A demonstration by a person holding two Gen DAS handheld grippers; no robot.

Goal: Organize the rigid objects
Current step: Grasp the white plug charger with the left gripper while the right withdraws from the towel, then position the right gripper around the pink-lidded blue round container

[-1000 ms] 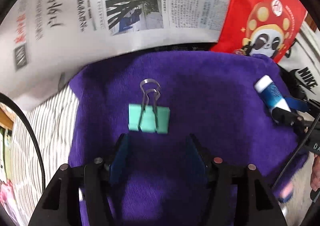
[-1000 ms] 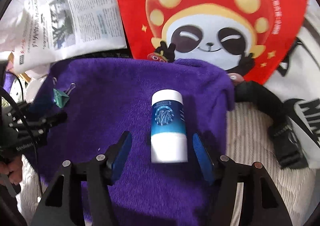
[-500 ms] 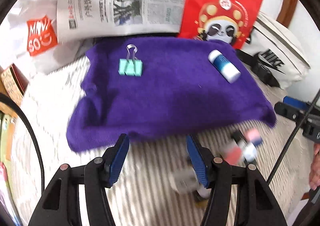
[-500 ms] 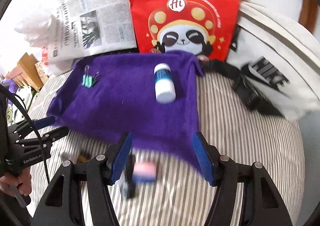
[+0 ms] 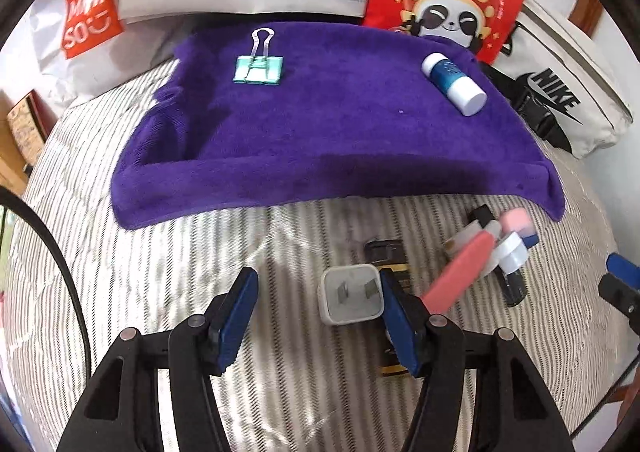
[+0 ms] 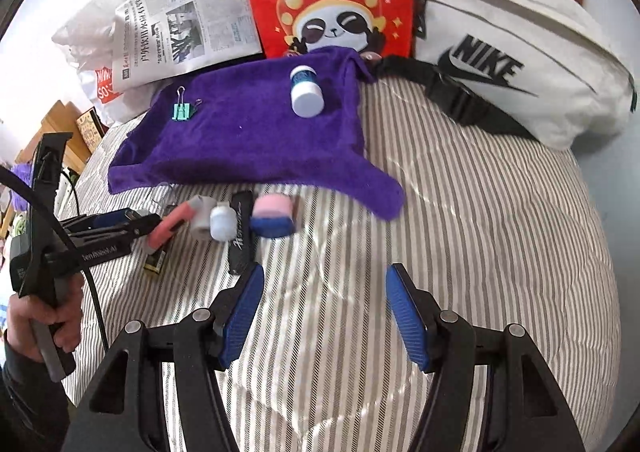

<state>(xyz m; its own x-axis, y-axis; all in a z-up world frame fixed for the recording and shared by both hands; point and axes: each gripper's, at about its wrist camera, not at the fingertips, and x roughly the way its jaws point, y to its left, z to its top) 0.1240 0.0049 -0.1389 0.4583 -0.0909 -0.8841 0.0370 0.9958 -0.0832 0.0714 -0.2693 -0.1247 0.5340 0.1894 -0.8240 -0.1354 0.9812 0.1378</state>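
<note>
Change since a second ago: both claws have pulled back from the purple towel [image 5: 320, 140]; a second ago the left one sat right over the binder clip and the right one straddled the glue stick. Both items now lie alone on the towel.
Binder clip [image 5: 258, 68]: green, flat on the far left part of the towel, wire handles pointing away. Reads as already sorted.
Glue stick [image 5: 454, 84]: blue and white, on its side at the far right part of the towel, well apart from the clip. The spacing looks deliberate, one spot per item.
Unsorted pile: on the striped bed cover [image 6: 460, 232] just in front of the towel's near edge. White charger plug [image 5: 352, 300], pink utility knife [image 5: 456, 272], pink and blue eraser [image 6: 274, 216], a black flat item [image 6: 240, 236], a small white roll, partly overlapping.
Left claw [image 5: 316, 316]: fingers spread, gripping nothing. The charger plug sits between the fingers, close against the right one, prongs facing the camera. My judgement: it is lining up on the plug as the next pick.
Right claw [image 6: 324, 316]: wide apart, nothing held, only bare cover between the fingers; the pile lies ahead and to its left.
Progress: two items placed, several left, so early to middle.
Risk: the plug is off centre in the left claw, so closing could push it sideways on the soft cover.
</note>
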